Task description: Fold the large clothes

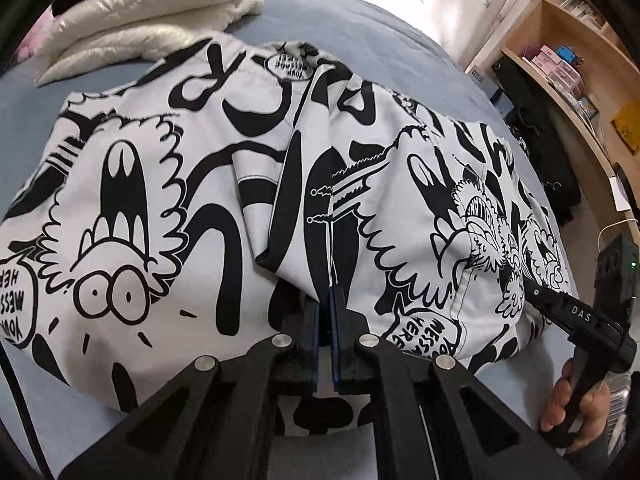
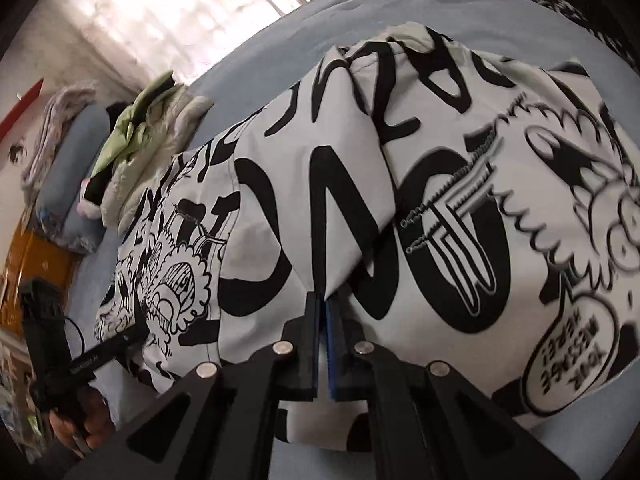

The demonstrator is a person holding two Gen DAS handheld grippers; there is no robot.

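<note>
Far left, a white pile (image 1: pixel 140 12) of bedding sits at the bed's (image 1: pixel 360 28) edge, well clear of the action. The printed garment (image 1: pixel 160 184) lies spread over the blue bed, both side panels already turned in so they overlap down the middle.

Centre now: the left gripper (image 1: pixel 325 312) is at the near hem, jaws pressed together with a fold of cloth apparently caught between them, right on the centre seam. From the other camera, the right gripper (image 2: pixel 323 308) shows the same: jaws closed tight on the near edge where the two panels meet.

Far right, a hand (image 1: pixel 576 404) grips the handle of the other tool at the garment's right edge, beside a wooden shelf (image 1: pixel 560 60).

Judging by this, the sides are done and the lengthwise fold is in hand. The next move calls for both grips lifting the hem together, level, and carrying it away toward the far end, keeping those overlapped panels from sliding open.
</note>
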